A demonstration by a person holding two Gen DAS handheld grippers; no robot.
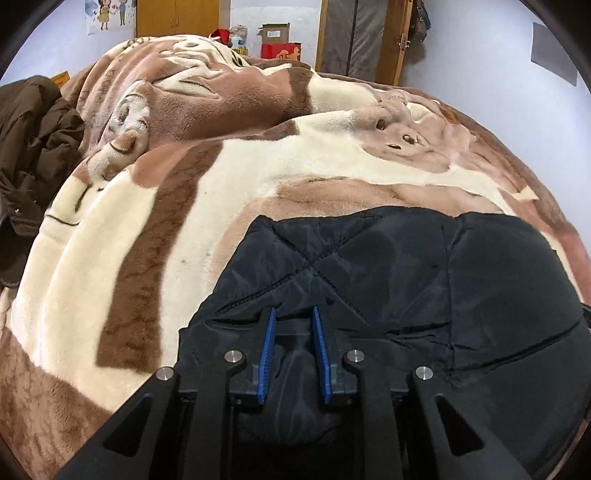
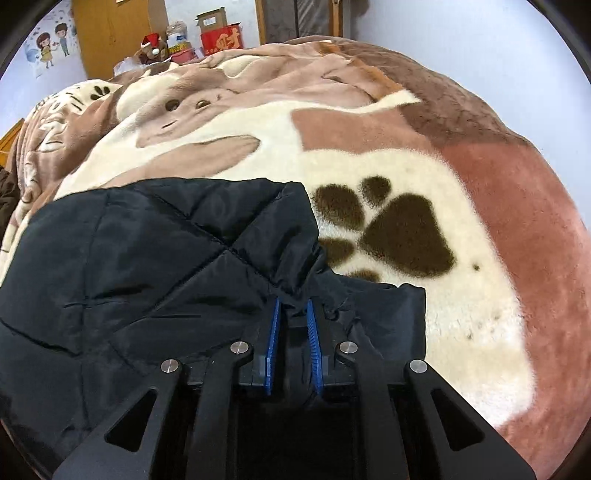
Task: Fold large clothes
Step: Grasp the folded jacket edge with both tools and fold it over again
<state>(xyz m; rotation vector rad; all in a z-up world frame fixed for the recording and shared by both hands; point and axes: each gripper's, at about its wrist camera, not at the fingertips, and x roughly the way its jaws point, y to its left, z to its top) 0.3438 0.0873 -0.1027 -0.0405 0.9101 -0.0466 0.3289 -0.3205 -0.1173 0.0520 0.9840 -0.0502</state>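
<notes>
A black quilted jacket lies on a bed under a brown and cream plush blanket. My left gripper has its blue-padded jaws closed on a fold of the jacket near its left edge. In the right wrist view the same jacket fills the lower left. My right gripper is shut on a bunched fold at the jacket's right edge, beside a dark paw print on the blanket.
A dark brown coat is heaped at the bed's left side. Beyond the bed stand cardboard and red boxes, a wooden wardrobe and a door. The blanket is rumpled at the far left.
</notes>
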